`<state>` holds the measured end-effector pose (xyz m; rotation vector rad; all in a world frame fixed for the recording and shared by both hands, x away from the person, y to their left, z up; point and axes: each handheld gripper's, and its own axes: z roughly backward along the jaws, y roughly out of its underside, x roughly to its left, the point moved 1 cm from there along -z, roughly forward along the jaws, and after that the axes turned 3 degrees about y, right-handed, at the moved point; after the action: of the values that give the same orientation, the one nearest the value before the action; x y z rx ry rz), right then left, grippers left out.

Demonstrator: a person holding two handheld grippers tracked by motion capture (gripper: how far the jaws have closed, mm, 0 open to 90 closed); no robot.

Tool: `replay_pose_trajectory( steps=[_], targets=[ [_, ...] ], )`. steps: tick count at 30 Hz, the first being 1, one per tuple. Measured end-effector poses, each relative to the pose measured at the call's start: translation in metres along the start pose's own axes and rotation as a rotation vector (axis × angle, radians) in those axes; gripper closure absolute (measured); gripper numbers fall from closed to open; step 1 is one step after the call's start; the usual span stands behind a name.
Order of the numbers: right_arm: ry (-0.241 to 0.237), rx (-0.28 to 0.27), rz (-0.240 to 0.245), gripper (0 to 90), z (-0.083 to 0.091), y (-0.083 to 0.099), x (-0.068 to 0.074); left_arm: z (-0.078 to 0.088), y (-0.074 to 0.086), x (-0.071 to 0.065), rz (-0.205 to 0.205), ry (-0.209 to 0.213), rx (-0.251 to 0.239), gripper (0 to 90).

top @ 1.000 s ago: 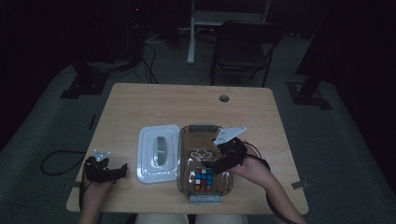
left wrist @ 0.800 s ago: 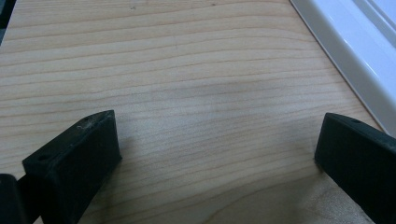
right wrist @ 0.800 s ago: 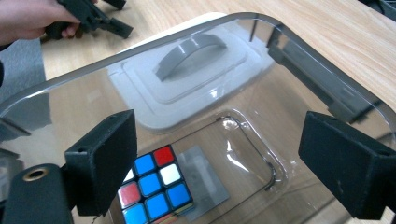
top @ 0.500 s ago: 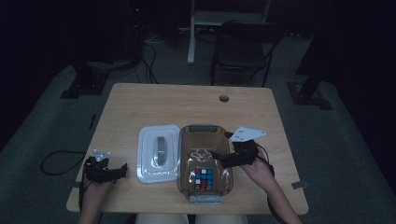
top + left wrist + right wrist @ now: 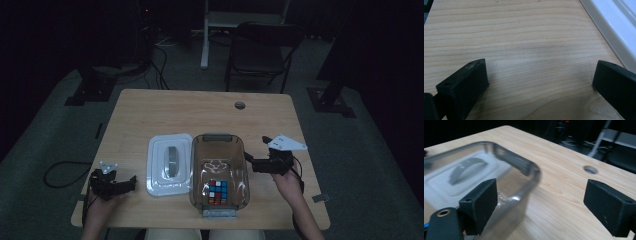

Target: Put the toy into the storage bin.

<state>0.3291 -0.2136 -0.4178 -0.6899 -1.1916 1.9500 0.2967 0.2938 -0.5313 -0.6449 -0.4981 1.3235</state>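
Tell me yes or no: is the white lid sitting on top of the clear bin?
No, the white lid lies flat on the table just left of the clear bin, which stands open with a colourful cube inside.

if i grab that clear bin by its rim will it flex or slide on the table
The clear plastic bin looks thin-walled, so its rim may flex a little under a pinch. It holds just a puzzle cube, so it is probably light and may slide on the smooth wooden table. The cube sits near one end and could shift.
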Motion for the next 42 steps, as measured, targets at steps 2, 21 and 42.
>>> replay_pose_trajectory(
  steps=[2,21,42],
  targets=[
    [0.014,0.005,-0.015,12.0,0.001,0.005,-0.006,0.000,0.000,0.000,-0.001,0.001,0.000,0.7],
    [0.033,0.148,-0.128,13.7,-0.007,0.096,-0.022,0.001,0.001,0.001,-0.018,0.018,-0.001,0.6],
    [0.105,0.329,-0.113,12.3,-0.020,0.121,-0.023,0.002,0.002,0.000,-0.058,0.050,-0.001,0.6]
  ],
)
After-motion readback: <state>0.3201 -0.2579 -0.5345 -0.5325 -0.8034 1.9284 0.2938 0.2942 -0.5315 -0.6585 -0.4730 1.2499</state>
